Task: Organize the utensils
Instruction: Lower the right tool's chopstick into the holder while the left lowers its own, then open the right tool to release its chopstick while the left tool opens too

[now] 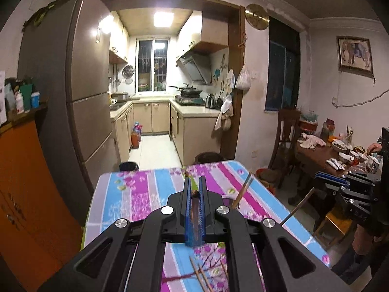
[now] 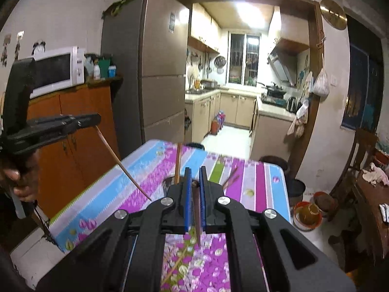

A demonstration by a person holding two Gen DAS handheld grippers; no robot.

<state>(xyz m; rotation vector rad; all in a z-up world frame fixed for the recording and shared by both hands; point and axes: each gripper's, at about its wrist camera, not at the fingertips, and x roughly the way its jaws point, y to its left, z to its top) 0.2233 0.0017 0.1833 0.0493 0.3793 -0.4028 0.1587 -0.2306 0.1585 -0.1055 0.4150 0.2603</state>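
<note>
In the left wrist view my left gripper (image 1: 194,178) is shut on a brown chopstick (image 1: 194,193), seen end-on between the blue pads, above the flowered tablecloth (image 1: 136,194). My right gripper (image 1: 317,178) hangs at the right, shut on another chopstick (image 1: 297,206) that slants down towards the table. In the right wrist view the right gripper (image 2: 195,169) pinches its chopstick (image 2: 198,228). The left gripper (image 2: 97,119) at the left holds a chopstick (image 2: 121,163). One chopstick (image 2: 177,163) stands upright in a dark holder (image 2: 169,182). Loose chopsticks (image 1: 201,276) lie on the cloth.
Two more chopsticks (image 2: 231,177) lie on the far right of the cloth. Dark stools (image 1: 209,157) stand past the table's far edge. A fridge (image 1: 85,85) and orange cabinet (image 1: 29,194) flank the left. A cluttered wooden dining table (image 1: 321,155) and red bins (image 2: 307,215) are at the right.
</note>
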